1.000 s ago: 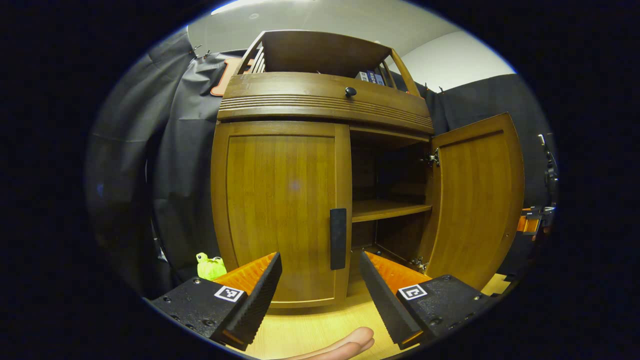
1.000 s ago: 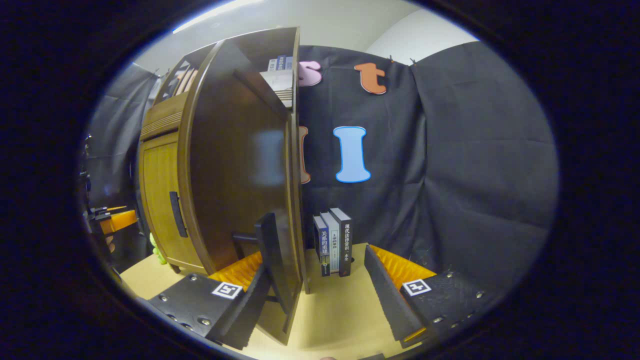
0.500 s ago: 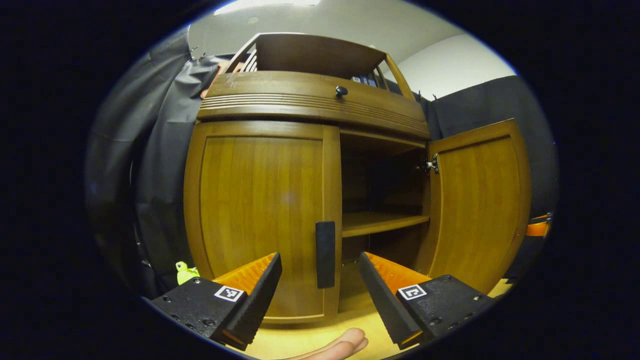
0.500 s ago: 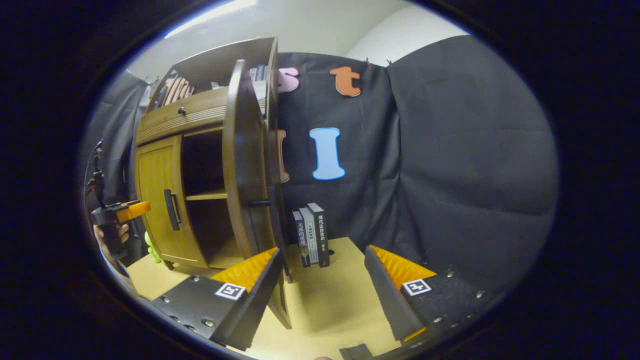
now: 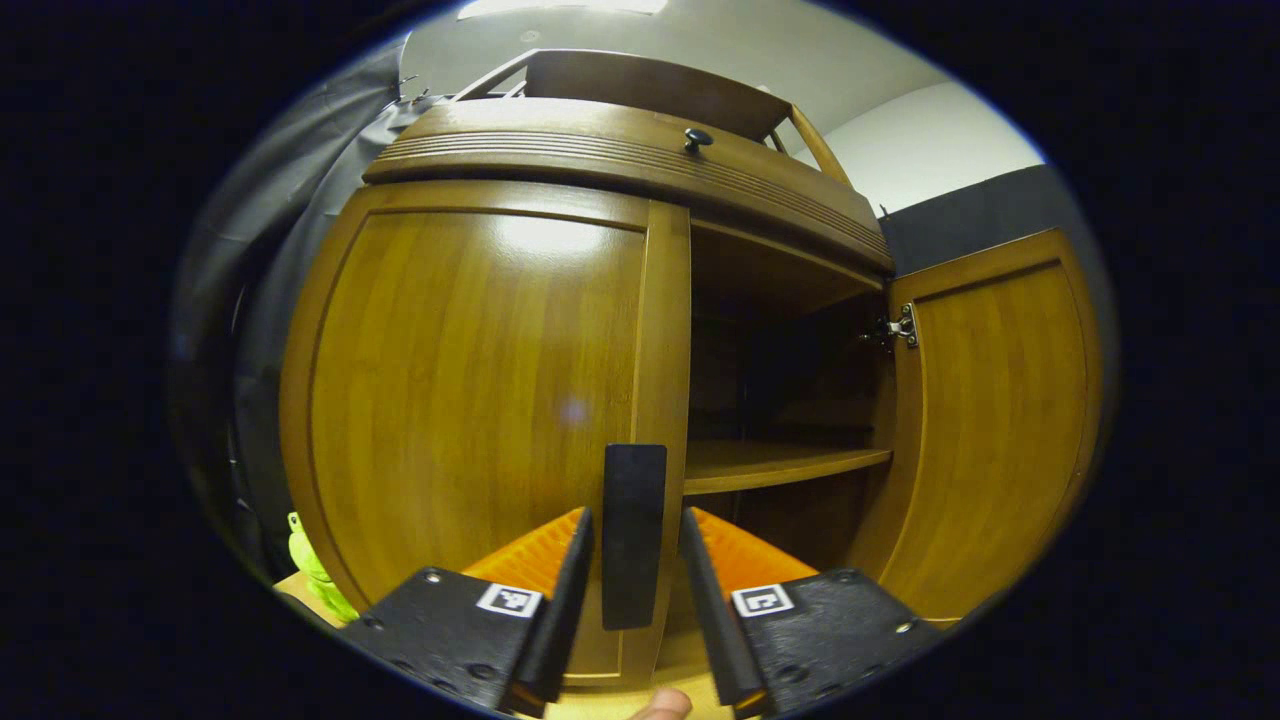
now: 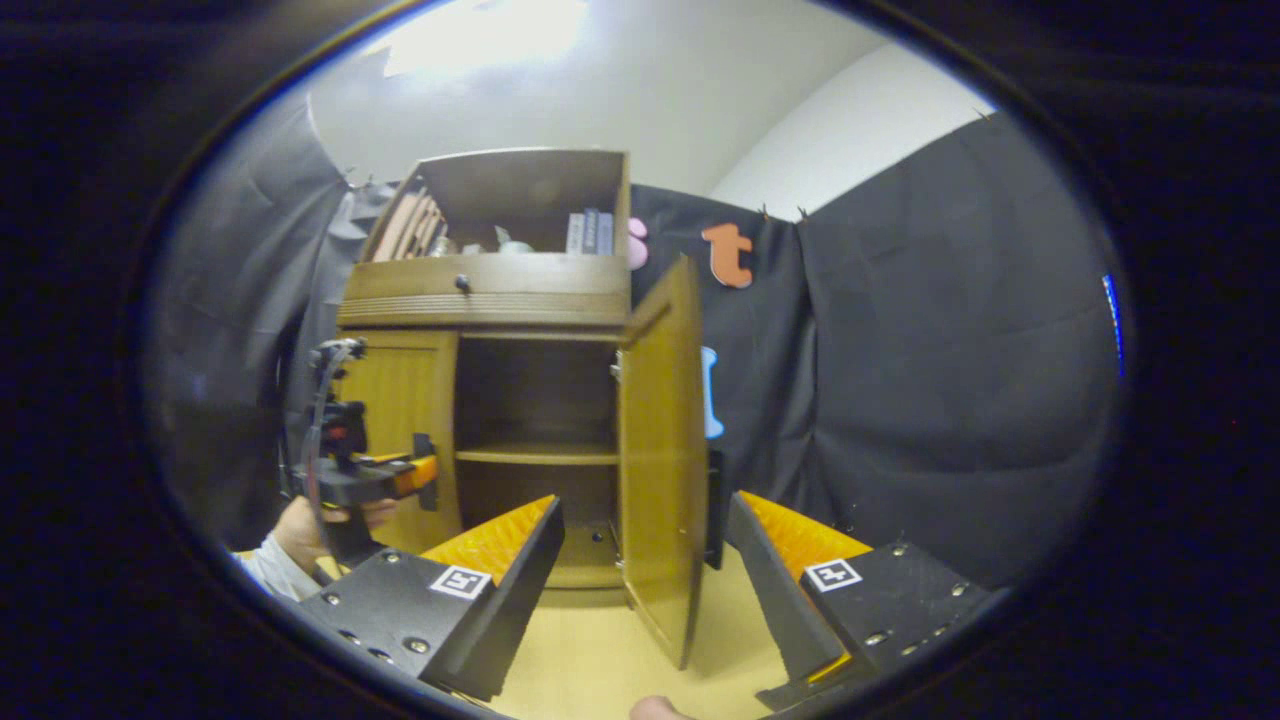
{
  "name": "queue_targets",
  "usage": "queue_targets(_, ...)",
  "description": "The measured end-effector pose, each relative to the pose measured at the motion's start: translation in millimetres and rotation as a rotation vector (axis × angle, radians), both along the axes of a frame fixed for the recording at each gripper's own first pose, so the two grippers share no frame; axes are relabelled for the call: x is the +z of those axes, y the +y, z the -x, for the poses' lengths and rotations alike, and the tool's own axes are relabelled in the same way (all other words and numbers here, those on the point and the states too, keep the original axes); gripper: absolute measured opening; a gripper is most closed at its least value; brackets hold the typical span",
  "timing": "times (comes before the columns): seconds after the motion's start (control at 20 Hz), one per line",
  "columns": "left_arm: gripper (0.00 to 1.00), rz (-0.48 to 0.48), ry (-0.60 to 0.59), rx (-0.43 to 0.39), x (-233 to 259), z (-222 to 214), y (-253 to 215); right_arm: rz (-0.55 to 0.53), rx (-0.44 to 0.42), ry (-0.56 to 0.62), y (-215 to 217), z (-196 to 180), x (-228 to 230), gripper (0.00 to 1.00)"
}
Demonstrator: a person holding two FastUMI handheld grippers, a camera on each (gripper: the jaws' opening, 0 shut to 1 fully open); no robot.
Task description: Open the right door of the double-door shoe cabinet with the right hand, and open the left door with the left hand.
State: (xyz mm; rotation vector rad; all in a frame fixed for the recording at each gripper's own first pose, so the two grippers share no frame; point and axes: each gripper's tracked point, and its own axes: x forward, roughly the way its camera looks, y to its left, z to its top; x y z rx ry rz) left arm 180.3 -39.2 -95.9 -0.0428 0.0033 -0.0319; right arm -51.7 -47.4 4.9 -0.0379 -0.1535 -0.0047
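The wooden shoe cabinet (image 5: 620, 150) is close in the left gripper view. Its left door (image 5: 470, 380) is closed, and a dark vertical handle (image 5: 633, 535) sits at its inner edge. My left gripper (image 5: 635, 520) straddles that handle with its fingers narrowed, a thin gap showing on each side. The right door (image 5: 990, 420) is swung wide, baring the inner shelf (image 5: 780, 462). In the right gripper view my right gripper (image 6: 640, 580) is open and holds nothing. It is drawn back from the open right door (image 6: 660, 450). There, the left gripper (image 6: 420, 475) is at the left door (image 6: 400, 400).
A hand and sleeve (image 6: 300, 520) hold the left gripper. Books (image 6: 590, 232) stand in the cabinet's top compartment above a drawer knob (image 5: 697, 138). A green toy (image 5: 305, 565) lies left of the cabinet. The cabinet stands on a light wooden tabletop (image 6: 590, 650); black cloth hangs behind.
My left gripper has moved in to the left door's handle and its fingers have narrowed around it. My right gripper has backed away from the right door, which has swung wide.
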Motion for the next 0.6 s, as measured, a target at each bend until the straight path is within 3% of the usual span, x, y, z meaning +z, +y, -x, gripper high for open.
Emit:
queue_targets(0.1,0.36,-0.043,0.000,-0.015,-1,-8,0,0.014,-0.032,-0.032,17,20,2,0.99)
queue_targets(0.2,0.32,-0.050,0.017,-0.018,-2,-5,2,0.026,-0.021,-0.041,41,33,-2,0.96)
queue_targets(0.25,0.37,-0.057,0.025,-0.018,-3,-4,1,0.025,-0.009,-0.043,51,38,-5,0.97)
queue_targets(0.3,0.34,-0.053,0.026,-0.013,-3,-4,2,0.024,-0.005,-0.039,56,41,-8,0.97)
queue_targets(0.45,0.37,-0.084,0.061,0.049,-5,-8,2,0.009,-0.008,-0.017,60,51,-22,0.93)
queue_targets(0.55,0.37,-0.117,0.047,0.076,-4,-14,4,0.010,-0.004,-0.036,62,60,-19,0.97)
queue_targets(0.6,0.31,-0.129,0.043,0.078,-6,-15,4,0.005,0.001,-0.042,64,64,-19,0.97)
